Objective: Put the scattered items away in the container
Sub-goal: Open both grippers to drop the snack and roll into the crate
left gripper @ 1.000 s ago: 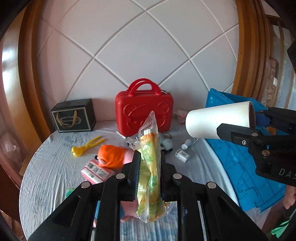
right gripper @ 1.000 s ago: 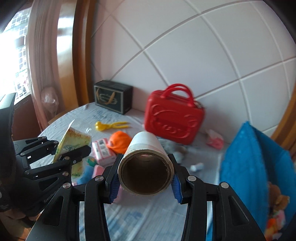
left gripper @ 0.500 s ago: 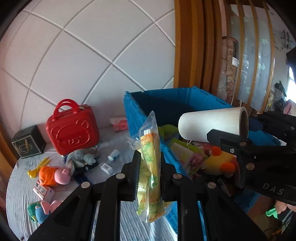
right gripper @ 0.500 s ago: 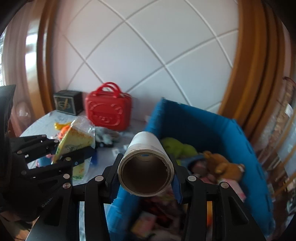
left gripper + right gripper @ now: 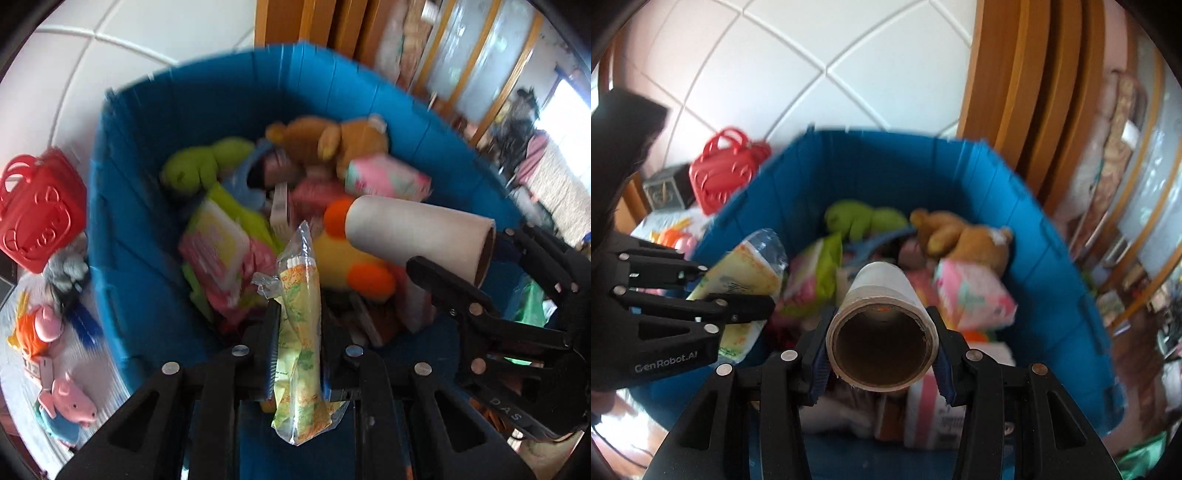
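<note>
- Between jaws of left gripper [image 5: 295,354]: clear crinkly plastic packet w/ yellow-green print [image 5: 299,332], pinched near its middle, jaws closed down to packet thickness; top and bottom ends stick out free.
- Between jaws of right gripper [image 5: 882,350]: white paper-wrapped roll on brown cardboard core [image 5: 882,325], clamped across its width, jaws spread wide to match, hollow end facing camera.
- Ahead of and below both jaw pairs: big blue plastic bin [image 5: 122,229], already crowded w/ soft toys, e.g. brown plush bear [image 5: 332,136] at far side.
- Packet: prob. light, floppy, slick film; likely to slide or fold if grip loosens, so mid-body pinch seems right. Contents unclear, maybe crushable.
- Roll: prob. light, fairly stiff tube, but round, so may roll out of pads or dent if squeezed hard; grip across diameter near one end looks sound.
- Left of left jaws, outside bin: red plastic toy case w/ handle [image 5: 37,206] and pink pig plush [image 5: 70,402], not yet tidied.
- Hard to make out: motion blur over bin contents; packet print unreadable; bin floor hidden under pile; near bin rim cut off behind gripper bodies; far end of roll unseen from right wrist.
</note>
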